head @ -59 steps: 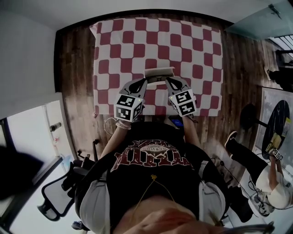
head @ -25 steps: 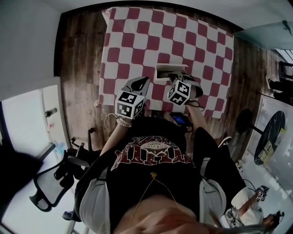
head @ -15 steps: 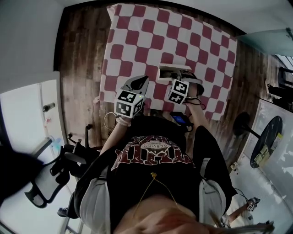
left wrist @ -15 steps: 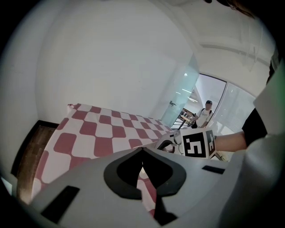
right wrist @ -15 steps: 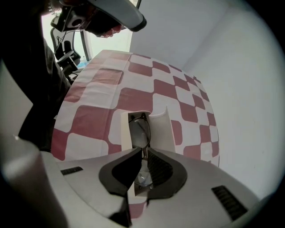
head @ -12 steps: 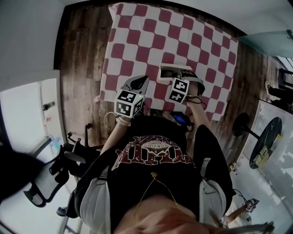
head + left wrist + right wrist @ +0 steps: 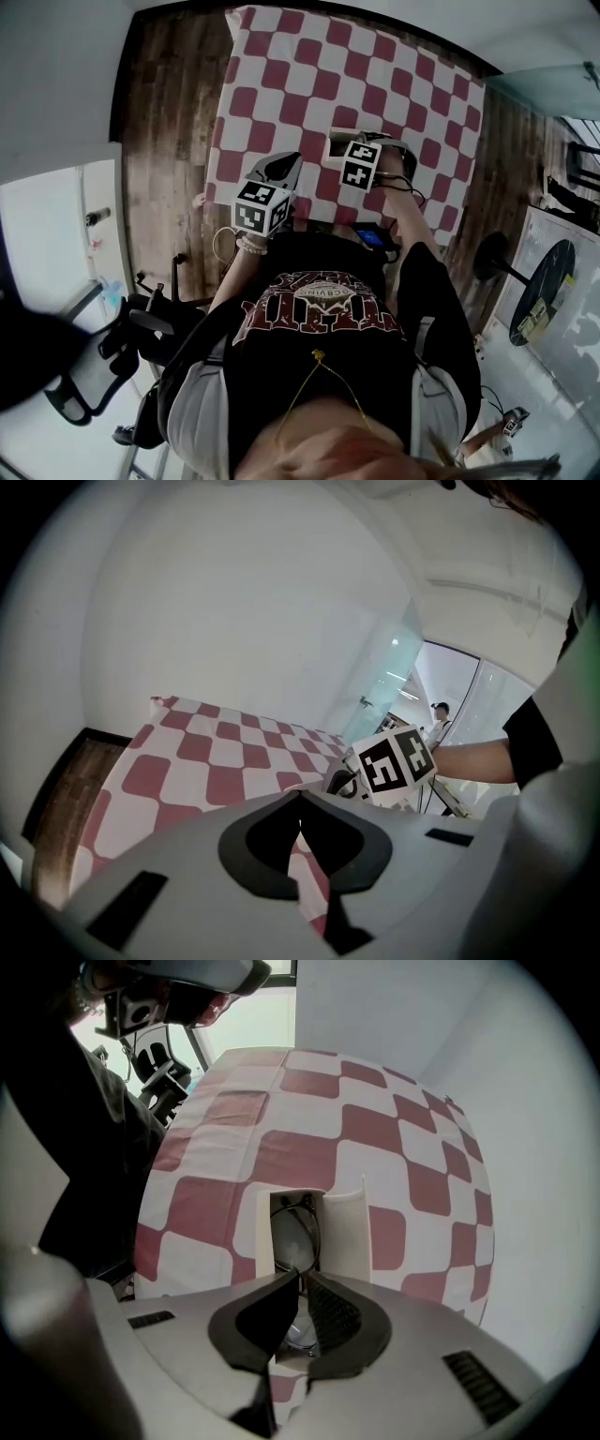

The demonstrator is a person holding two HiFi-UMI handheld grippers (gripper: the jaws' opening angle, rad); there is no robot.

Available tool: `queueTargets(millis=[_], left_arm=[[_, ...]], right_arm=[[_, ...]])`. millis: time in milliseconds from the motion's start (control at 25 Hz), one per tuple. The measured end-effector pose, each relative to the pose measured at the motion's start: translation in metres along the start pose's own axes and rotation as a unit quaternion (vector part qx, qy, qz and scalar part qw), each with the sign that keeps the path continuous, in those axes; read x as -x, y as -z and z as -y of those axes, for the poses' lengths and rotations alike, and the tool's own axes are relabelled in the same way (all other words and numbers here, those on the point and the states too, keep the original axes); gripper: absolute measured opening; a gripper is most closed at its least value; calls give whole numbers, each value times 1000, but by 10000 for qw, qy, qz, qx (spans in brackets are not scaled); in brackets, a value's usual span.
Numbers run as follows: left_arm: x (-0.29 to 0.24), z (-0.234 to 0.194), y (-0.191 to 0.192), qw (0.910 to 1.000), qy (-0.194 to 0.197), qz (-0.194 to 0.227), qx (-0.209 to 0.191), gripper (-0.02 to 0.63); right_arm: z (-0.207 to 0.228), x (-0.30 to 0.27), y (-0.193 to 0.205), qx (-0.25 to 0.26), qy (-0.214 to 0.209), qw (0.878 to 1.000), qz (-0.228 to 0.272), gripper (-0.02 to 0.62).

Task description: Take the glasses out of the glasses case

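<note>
Since a couple of seconds ago, when both claws sat either side of the box, the right gripper [image 7: 300,1277] has pushed up the head view and now hangs right over the glasses case [image 7: 343,1227]. The left gripper [image 7: 298,797] has dropped back toward the lower left, near the person's body.

From where I stand the case lies open on the checked cloth [image 7: 309,1143], just above the middle of the head view and near the cloth's lower edge. In the right gripper view it sits in the centre of the frame. Its cream lid is folded out to the right, and the glasses [image 7: 298,1230] lie folded in the trough, dark rim and pale lens showing.

The right claw is pinched nearly closed, its tips meeting at the near end of the glasses. It looks to me as if it has the rim between them, though the rubber pads hide the exact contact. The left claw is clenched on nothing, its tips together over bare cloth, well apart from the case.

What the lift turns on is that the case and glasses run lengthwise straight up that frame, away from the right claw. The grip is therefore at one end, not the middle. The right hand is far the nearer; I'd expect the far end to drag on the way out.
</note>
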State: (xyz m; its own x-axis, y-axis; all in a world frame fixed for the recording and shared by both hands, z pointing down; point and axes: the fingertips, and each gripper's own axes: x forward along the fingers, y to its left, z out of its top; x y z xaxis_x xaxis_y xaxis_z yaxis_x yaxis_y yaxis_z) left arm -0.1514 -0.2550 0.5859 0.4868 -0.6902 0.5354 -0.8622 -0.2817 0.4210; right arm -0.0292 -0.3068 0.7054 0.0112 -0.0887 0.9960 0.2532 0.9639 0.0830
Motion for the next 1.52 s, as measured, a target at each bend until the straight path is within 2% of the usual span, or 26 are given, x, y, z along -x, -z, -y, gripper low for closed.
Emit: queueTargets(millis=[200, 520, 880, 1520], left_arm=[[-2, 11, -6, 9998, 113, 27, -144, -2], [-6, 30, -14, 9986, 100, 119, -507, -3], [-14, 43, -10, 9978, 230, 7, -625, -2], [-22, 46, -12, 9971, 208, -1, -731, -3]], right_arm=[[1, 1, -2, 77, 139, 9997, 158, 35], [5, 3, 0, -79, 700, 9966, 425, 34], [6, 12, 4, -85, 1067, 9924, 611, 31], [13, 38, 6, -309, 1332, 9871, 829, 29]])
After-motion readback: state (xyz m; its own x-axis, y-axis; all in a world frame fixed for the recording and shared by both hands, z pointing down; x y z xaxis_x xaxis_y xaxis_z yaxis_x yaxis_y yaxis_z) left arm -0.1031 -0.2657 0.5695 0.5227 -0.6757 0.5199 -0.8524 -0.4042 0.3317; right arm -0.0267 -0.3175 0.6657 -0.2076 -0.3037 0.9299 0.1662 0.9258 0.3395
